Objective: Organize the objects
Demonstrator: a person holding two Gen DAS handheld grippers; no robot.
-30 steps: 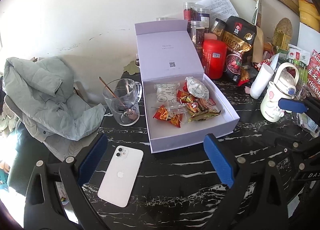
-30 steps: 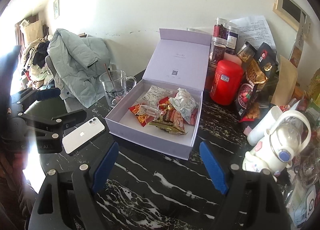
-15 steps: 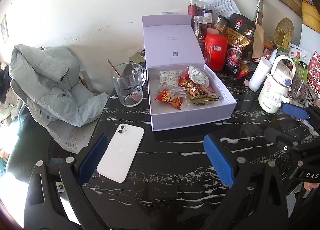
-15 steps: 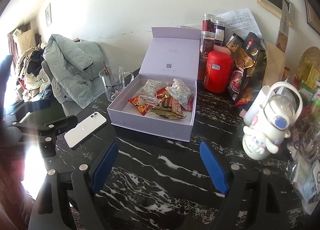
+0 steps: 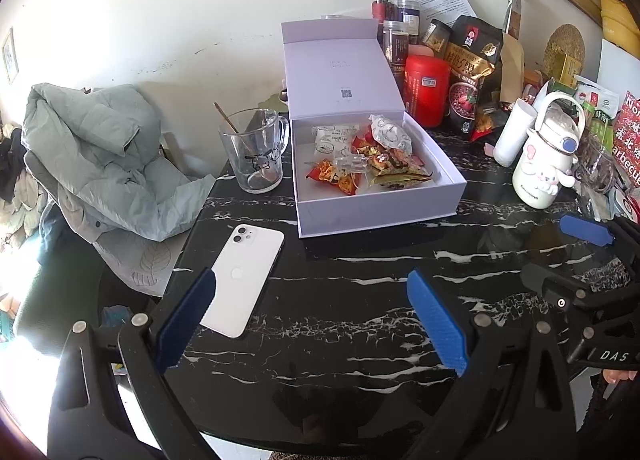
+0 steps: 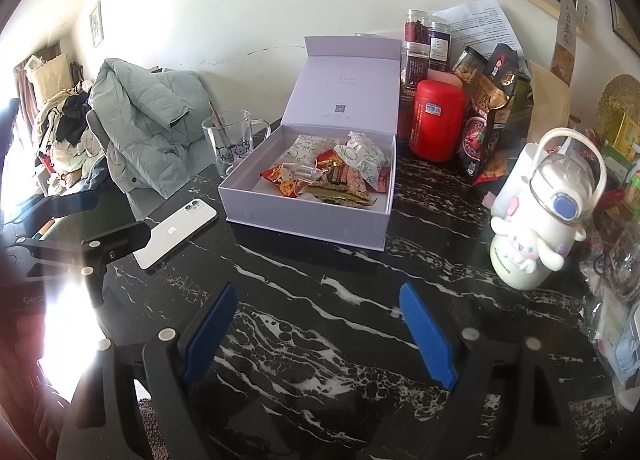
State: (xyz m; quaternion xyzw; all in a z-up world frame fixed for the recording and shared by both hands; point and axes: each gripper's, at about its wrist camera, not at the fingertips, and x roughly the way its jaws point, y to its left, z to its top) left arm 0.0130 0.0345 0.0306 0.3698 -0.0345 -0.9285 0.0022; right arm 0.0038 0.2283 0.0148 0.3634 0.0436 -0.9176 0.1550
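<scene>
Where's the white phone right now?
The white phone lies face down on the black marble table, left of the open lavender box, in front of the glass mug.

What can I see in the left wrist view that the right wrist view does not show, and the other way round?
Only the left wrist view shows the red package with white lettering at the right edge. Only the right wrist view shows the heap of clothes at far left. Both share the open lilac box of snacks, the white phone, the glass mug, the red canister and the white bottle.
</scene>
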